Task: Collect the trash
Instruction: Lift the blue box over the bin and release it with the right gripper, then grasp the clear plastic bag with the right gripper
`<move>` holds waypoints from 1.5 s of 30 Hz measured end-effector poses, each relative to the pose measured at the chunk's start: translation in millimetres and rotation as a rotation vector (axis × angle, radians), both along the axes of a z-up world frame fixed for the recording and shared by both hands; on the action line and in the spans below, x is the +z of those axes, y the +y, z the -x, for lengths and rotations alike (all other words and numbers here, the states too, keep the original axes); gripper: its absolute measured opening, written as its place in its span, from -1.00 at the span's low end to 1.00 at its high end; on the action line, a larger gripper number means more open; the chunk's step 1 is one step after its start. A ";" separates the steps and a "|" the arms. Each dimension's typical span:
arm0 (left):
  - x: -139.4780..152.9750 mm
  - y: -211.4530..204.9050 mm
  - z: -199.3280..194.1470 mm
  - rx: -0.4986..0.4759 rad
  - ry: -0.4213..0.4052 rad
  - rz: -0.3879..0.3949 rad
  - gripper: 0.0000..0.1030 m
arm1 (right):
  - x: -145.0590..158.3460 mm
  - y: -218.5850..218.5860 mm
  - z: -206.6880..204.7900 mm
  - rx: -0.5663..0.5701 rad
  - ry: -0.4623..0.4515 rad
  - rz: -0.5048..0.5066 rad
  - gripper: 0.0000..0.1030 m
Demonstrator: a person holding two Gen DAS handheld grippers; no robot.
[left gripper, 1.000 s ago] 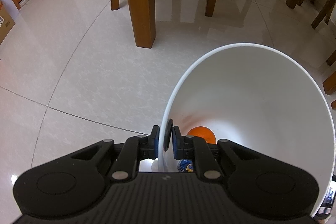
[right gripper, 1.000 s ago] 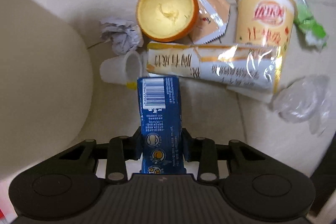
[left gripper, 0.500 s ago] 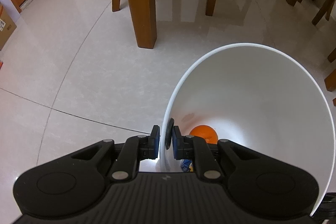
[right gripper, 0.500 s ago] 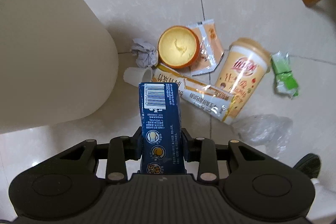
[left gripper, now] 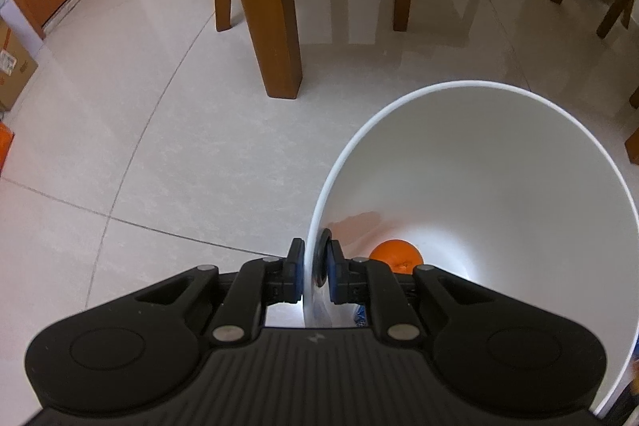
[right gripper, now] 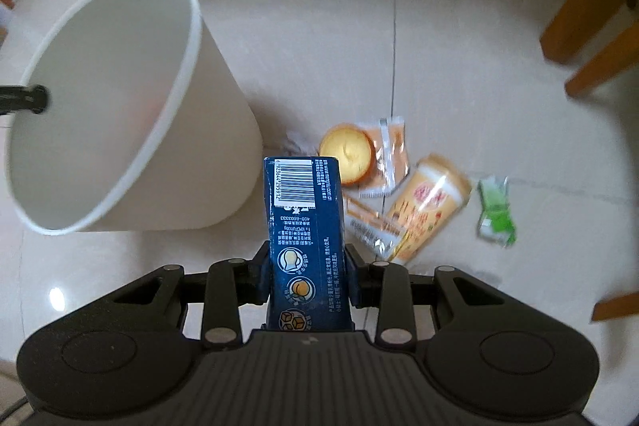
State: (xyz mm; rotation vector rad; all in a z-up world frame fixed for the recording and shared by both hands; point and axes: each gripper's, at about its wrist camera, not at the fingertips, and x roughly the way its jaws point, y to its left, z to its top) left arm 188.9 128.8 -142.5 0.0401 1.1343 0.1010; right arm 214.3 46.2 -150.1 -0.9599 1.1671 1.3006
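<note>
White bin [right gripper: 120, 98] tilted, rim clamped by left tongs [left gripper: 313, 266]; an orange [left gripper: 395, 258] lies inside, just ahead of them. Right tongs [right gripper: 307, 274] clamped on blue carton [right gripper: 305, 226], bin to their left. Wrappers, yellow cup [right gripper: 427, 202] on floor [right gripper: 479, 86] ahead-right.

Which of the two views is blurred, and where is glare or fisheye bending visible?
Right wrist view: motion blur smears the floor trash, such as the yellow cup and green wrapper, while the blue carton in the right gripper stays sharp. Left wrist view: sharp; the glossy floor mirrors the table legs, and tile lines curve.
</note>
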 end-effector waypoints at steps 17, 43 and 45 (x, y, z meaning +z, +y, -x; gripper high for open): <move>0.0 5.1 -3.9 0.020 0.002 0.022 -0.79 | 101.6 50.0 78.4 0.292 0.147 -0.231 -0.15; -1.0 6.0 -4.1 0.033 0.004 0.015 -0.80 | 49.7 1.0 -20.6 0.164 0.073 -0.278 0.76; -0.6 5.8 -3.9 0.034 0.004 0.015 -0.80 | 32.4 -5.3 -37.9 0.118 0.051 -0.275 0.81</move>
